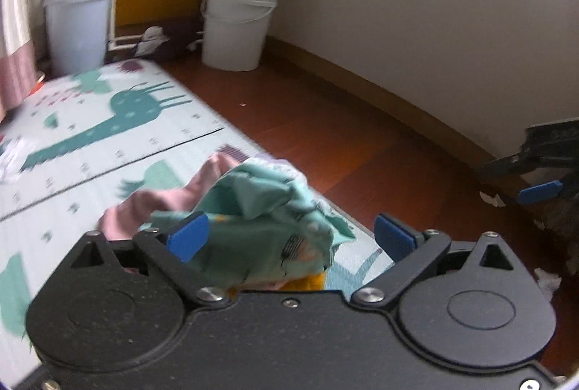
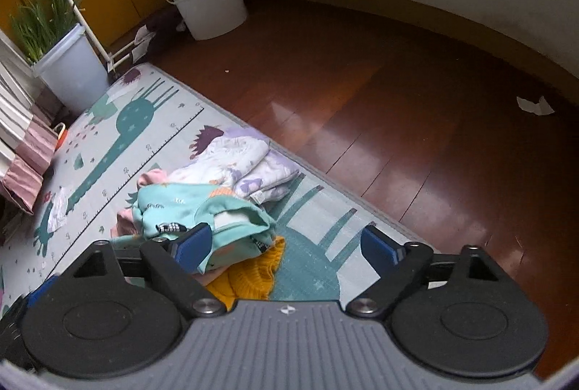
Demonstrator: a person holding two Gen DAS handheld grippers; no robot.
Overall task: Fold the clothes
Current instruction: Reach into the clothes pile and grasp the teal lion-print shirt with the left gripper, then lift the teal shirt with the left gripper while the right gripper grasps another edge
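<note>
left claw [image 1: 289, 238]: wide open, empty, teal top [image 1: 253, 219] bunched between its pads, seemingly untouched | right claw [image 2: 286, 247]: wide open, empty, above mat [image 2: 144, 151], clothes heap [image 2: 202, 209] by its left pad; likely choosing a garment

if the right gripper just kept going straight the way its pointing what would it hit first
Probably the play mat. The right gripper stands open and aims down at bare mat just right of the clothes pile; its left finger might brush the teal garment's edge. Depth is hard to judge.
</note>
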